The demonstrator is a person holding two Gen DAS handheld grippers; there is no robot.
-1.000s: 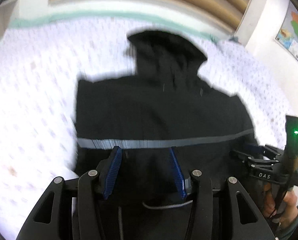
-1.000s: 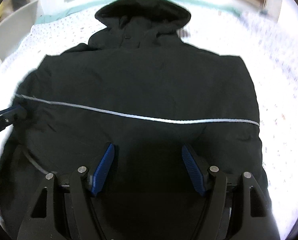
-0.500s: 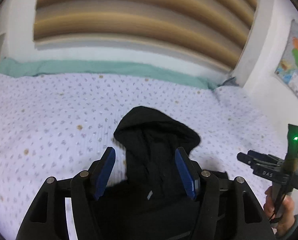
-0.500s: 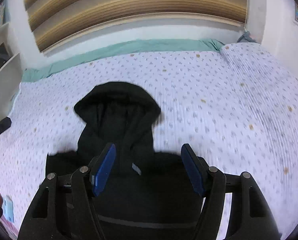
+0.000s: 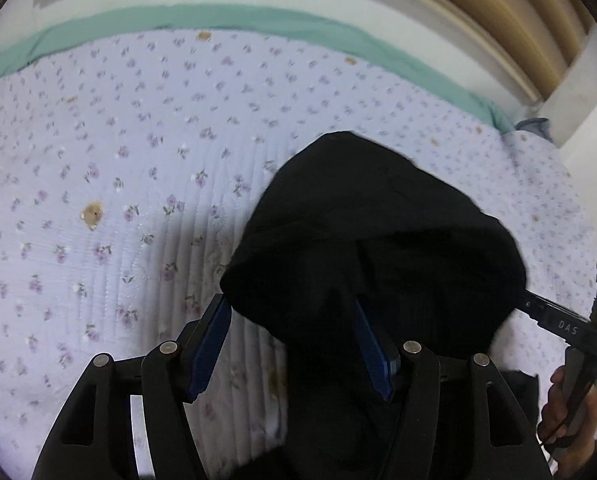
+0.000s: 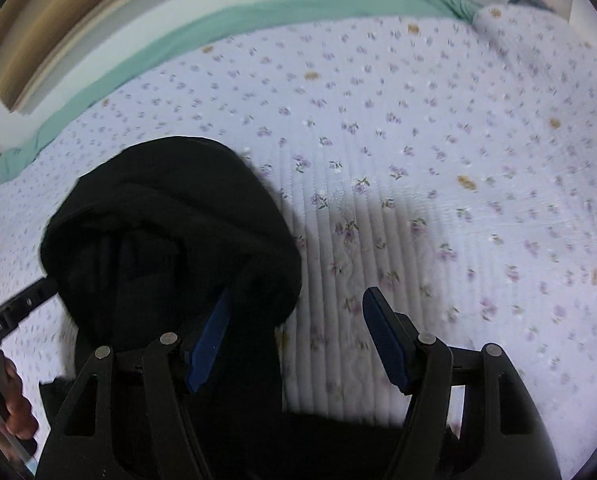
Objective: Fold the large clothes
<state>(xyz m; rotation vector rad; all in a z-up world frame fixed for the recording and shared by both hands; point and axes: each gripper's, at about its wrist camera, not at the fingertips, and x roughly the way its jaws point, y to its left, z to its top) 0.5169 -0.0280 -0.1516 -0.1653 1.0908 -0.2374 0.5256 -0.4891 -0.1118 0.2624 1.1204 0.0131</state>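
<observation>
Here I had the black hooded jacket (image 5: 378,248) lying on the flowered bedspread (image 5: 118,160), hood toward the green sheet edge (image 5: 218,20). My left gripper (image 5: 294,344) hung over the hood's left side, fingers apart and empty. My right gripper (image 6: 298,336) hung at its right side, fingers likewise spread, pinching nothing.
</observation>
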